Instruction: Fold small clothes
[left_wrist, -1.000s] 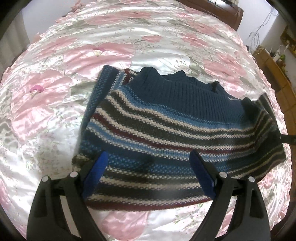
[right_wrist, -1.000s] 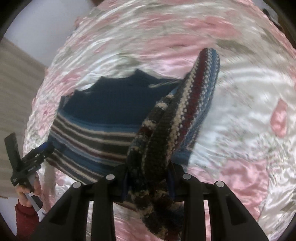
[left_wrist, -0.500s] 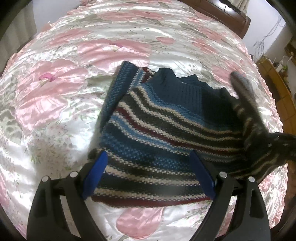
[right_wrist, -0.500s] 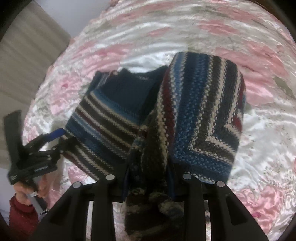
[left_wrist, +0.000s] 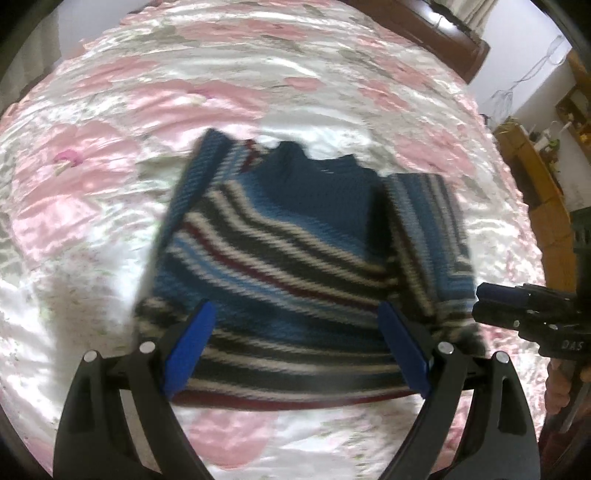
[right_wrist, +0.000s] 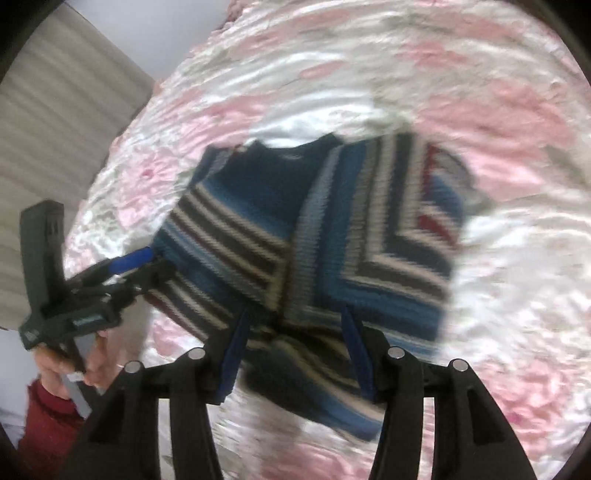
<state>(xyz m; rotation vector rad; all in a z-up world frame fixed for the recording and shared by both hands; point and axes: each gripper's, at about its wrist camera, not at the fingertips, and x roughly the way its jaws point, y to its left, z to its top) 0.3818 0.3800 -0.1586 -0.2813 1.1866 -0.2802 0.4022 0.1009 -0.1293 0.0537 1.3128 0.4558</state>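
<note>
Released since half a second ago, the sleeve (right_wrist: 373, 236) now lies folded over the sweater (left_wrist: 280, 258) instead of hanging pinched in the right gripper (right_wrist: 295, 354), whose jaws have parted.

From the left wrist, the left gripper (left_wrist: 295, 347) hovers with jaws wide, the blue pads (left_wrist: 188, 350) apart over the sweater's hem and gripping nothing. The sweater lies flat on the bedspread (left_wrist: 92, 206), navy collar at the far end, the folded sleeve along its right side. At the sweater's right edge the right gripper (left_wrist: 524, 317) comes in from the side; its opening cannot be told from here. Bare bedspread surrounds the sweater on the left, far and near sides. A wooden headboard (left_wrist: 424, 29) stands well beyond the collar.

From the right wrist, the right gripper's jaws are moderately open, the pads straddling the bunched cuff at the sweater's near edge; whether they touch it is blurred. The left gripper (right_wrist: 129, 266) sits at the sweater's left hem corner, held by a hand (right_wrist: 92, 354) in a red cuff. Open bedspread (right_wrist: 517, 295) lies to the sweater's right.
</note>
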